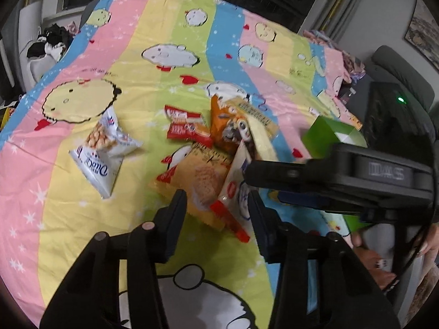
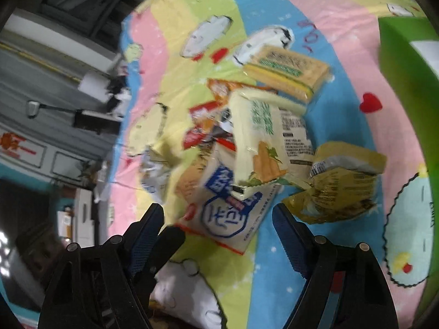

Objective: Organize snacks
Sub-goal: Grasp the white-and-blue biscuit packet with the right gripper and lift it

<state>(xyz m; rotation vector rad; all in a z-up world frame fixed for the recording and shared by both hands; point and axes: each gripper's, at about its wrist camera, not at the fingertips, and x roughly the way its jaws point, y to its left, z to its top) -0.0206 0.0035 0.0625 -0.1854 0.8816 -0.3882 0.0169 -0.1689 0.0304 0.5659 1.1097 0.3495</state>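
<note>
1. On the striped cartoon bedspread (image 1: pixel 131 63) the snack packets (image 1: pixel 208 148) lie heaped together, with a white puffed-snack bag (image 1: pixel 103 148) apart to the left
2. My left gripper (image 1: pixel 218 205) hangs wide open over the orange biscuit packet (image 1: pixel 197 183), holding nothing
3. My right gripper (image 2: pixel 218 213) is spread open and empty above the blue-and-white packet (image 2: pixel 227 213)
4. A green box (image 2: pixel 406 87) stands beside the pile, right of the olive packet (image 2: pixel 340 186)

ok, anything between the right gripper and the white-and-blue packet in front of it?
Nothing visible. The right gripper is open, with the white-and-blue packet lying directly ahead between its fingers. A pale yellow packet overlaps the packet's far end, and an olive-gold bag sits just to the right, outside the gripper's line.
</note>
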